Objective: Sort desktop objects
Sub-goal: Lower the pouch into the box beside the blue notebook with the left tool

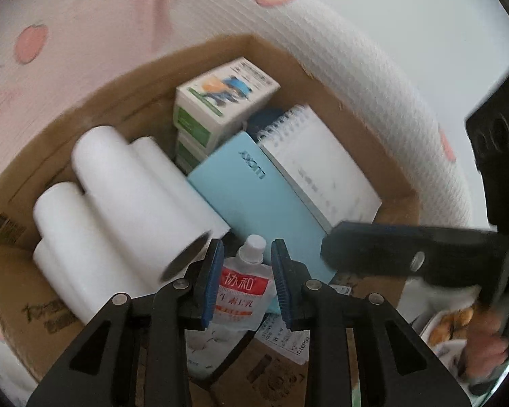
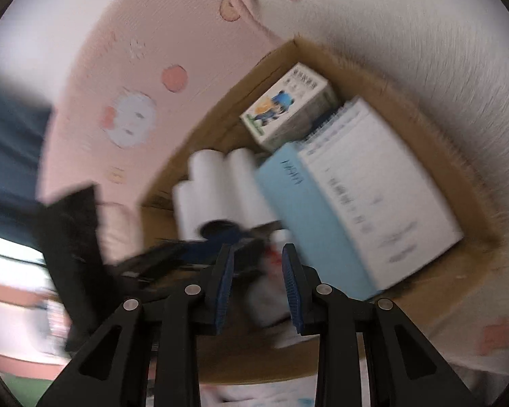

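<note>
While the left gripper (image 1: 247, 283) hung with jaws parted above the pouch (image 1: 242, 291) lying lengthwise between them in the box (image 1: 125, 101), the narrow, empty right gripper (image 2: 258, 288) hovered beside it.

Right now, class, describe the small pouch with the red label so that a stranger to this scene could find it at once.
Start at the open cardboard box on the peach-print cloth. At its near end, between the white rolls and the light blue book, lies the pouch. Alone there, it is soft, with a white screw cap and a red label.
</note>
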A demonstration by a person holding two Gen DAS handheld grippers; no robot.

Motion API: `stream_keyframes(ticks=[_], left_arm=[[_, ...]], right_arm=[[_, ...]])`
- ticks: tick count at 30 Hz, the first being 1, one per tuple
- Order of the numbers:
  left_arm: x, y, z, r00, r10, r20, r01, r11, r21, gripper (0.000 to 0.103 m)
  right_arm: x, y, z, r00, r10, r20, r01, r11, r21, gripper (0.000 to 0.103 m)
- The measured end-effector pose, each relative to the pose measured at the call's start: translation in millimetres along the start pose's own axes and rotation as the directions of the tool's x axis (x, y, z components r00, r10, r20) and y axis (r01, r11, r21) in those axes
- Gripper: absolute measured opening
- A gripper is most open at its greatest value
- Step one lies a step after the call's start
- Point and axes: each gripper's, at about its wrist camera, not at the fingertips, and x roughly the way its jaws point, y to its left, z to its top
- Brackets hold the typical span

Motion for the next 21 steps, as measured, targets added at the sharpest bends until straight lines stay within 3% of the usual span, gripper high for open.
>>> stream_keyframes(ticks=[3,6,8,13,19,21], left_arm=[[10,-10,1,0.999,0.038,-0.02,-0.037,0.998,0.057,0.032],[16,-24,1,0.998,0.057,-0.033,-0.053,0.991,0.12,0.032],[20,-34,3,0.994,0.105,-0.028,-0.099,0.982,0.161,0.032],[32,-52,3,0.973,0.227,-0.05,-0.206,0.942,0.264,0.032],[34,-56,5,0.973,0.225,-0.057,-0.198,0.934,0.296,0.031],[34,-57,5,0.975,0.213,-0.061,-0.185,0.934,0.305,0.021]], right_arm=[[-7,-14,4,0.994,-0.095,0.053,0.093,0.995,0.036,0.026],[-9,-23,3,0.994,-0.091,0.059,0.088,0.994,0.064,0.026],[-9,-22,2,0.995,-0.087,0.055,0.084,0.995,0.049,0.026],[-8,-6,-1,0.97,-0.237,0.059,0.239,0.971,-0.026,0.026],[-10,6,-2,0.96,-0.269,0.073,0.273,0.96,-0.06,0.026],[-13,6,-2,0.959,-0.274,0.076,0.279,0.958,-0.066,0.026]])
